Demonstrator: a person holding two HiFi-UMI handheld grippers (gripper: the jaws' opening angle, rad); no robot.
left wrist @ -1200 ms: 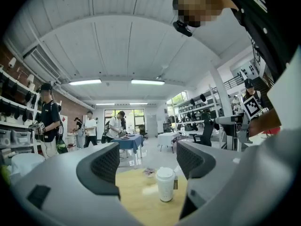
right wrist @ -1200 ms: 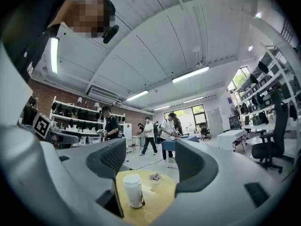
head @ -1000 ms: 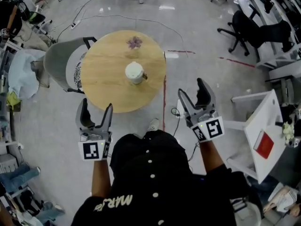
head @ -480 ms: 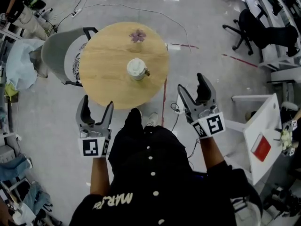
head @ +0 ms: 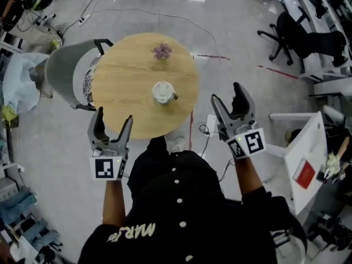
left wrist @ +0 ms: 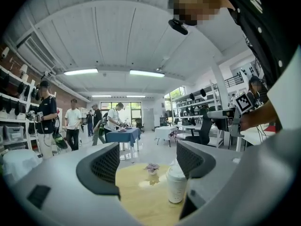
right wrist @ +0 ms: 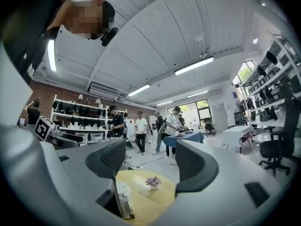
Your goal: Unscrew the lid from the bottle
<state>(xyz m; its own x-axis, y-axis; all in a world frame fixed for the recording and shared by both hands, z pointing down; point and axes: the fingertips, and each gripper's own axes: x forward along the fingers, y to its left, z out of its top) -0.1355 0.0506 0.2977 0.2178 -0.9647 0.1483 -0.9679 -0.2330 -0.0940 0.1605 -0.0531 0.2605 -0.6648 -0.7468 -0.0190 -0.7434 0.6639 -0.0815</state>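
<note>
The bottle (left wrist: 176, 192) stands upright near the middle of the round wooden counter (head: 121, 76), white lid (left wrist: 175, 172) on, a small purple flower (head: 162, 51) behind it. The 2 hand-held grippers, left (head: 114, 115) and right (head: 226, 92), are open, empty and short of it.

One table (head: 118, 95), one bottle (head: 163, 92), one flower (head: 161, 51), one left gripper (head: 114, 116), one right gripper (head: 225, 92).
</note>
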